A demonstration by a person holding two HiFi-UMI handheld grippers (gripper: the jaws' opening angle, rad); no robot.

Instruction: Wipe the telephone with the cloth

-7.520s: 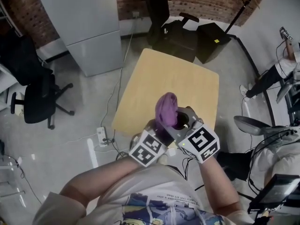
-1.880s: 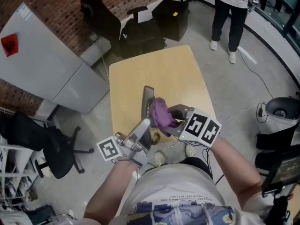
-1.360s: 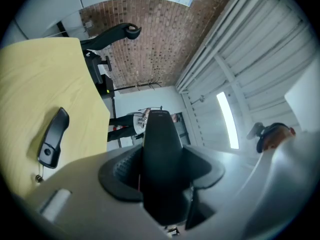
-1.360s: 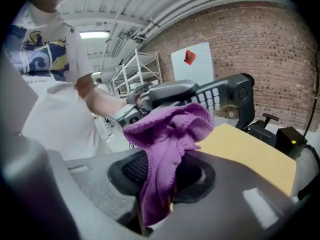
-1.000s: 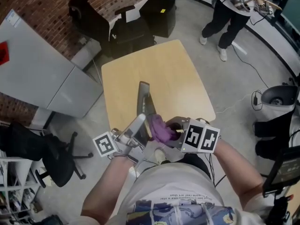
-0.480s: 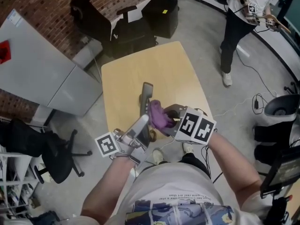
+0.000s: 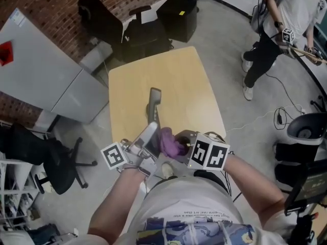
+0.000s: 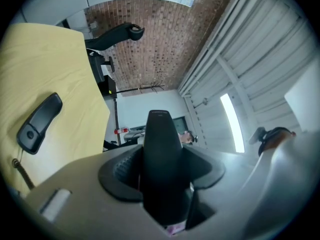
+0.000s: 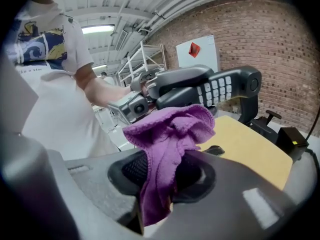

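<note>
A dark grey telephone handset is held up over the yellow table, with my left gripper shut on its lower end. In the left gripper view the handset fills the gap between the jaws and points away from them. My right gripper is shut on a purple cloth, which lies against the handset just above the left jaws. In the right gripper view the bunched cloth sits right under the keypad side of the handset.
A small black object with a cord lies on the table near its front edge. Beyond the table stand office chairs, a black case and a grey cabinet. A person walks at the right, near a round stool.
The cloth slid up along the handset, then back down toward the left gripper. The left gripper kept its hold. The person in the background moved further right.
</note>
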